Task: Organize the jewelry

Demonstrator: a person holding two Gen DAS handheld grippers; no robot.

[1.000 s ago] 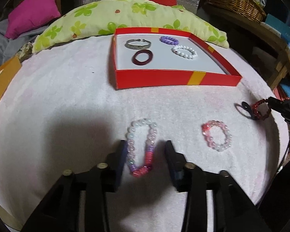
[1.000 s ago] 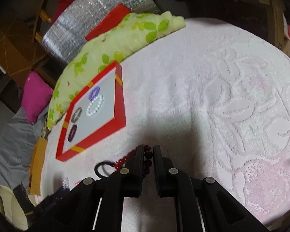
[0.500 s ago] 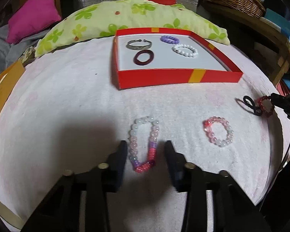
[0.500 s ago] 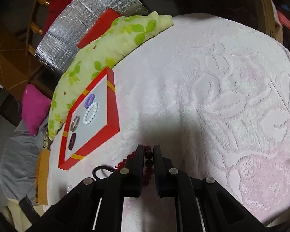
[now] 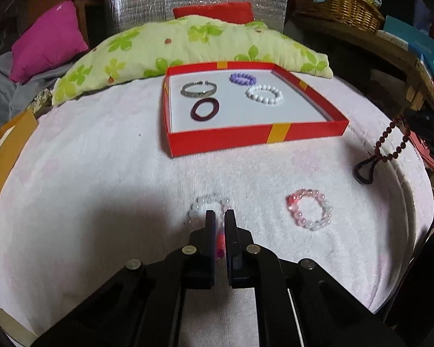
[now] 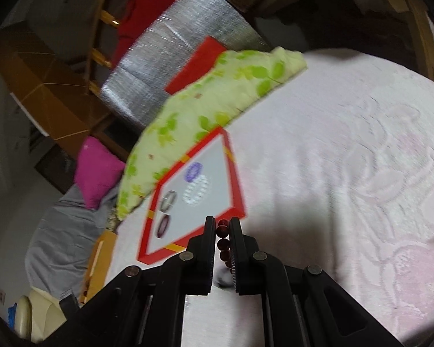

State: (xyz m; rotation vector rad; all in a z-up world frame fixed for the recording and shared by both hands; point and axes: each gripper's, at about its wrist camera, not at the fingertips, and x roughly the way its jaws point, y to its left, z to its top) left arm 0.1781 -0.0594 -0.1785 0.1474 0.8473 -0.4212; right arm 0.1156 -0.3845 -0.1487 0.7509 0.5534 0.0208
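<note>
My left gripper (image 5: 219, 217) points down at the pale pink towel. Its jaws are closing tight on a white, pink and purple bead bracelet (image 5: 207, 201), which is pinched between the pads. A pink bead bracelet (image 5: 309, 209) lies to its right. At the right edge my right gripper (image 5: 419, 121) is shut on a dark red bead bracelet (image 5: 390, 141). That bracelet hangs, and its black cord loop (image 5: 364, 170) reaches the towel. The right wrist view shows the red beads (image 6: 222, 230) between that gripper's (image 6: 223, 221) pads. A red box (image 5: 275, 137) holds a silver bangle (image 5: 199, 89), a dark ring (image 5: 204, 109) and a purple bracelet (image 5: 243, 78).
A white bead bracelet (image 5: 264, 94) also lies in the box. A green-flowered pillow (image 5: 188, 43) runs behind the box, with a magenta cushion (image 5: 47, 43) at far left. A wicker basket (image 5: 338, 8) sits on a wooden shelf at the right. Brown cardboard (image 5: 3, 144) borders the left edge.
The left jaws have closed from wide apart onto the multicolour bracelet. The right gripper has risen, lifting the dark red bracelet off the towel.
</note>
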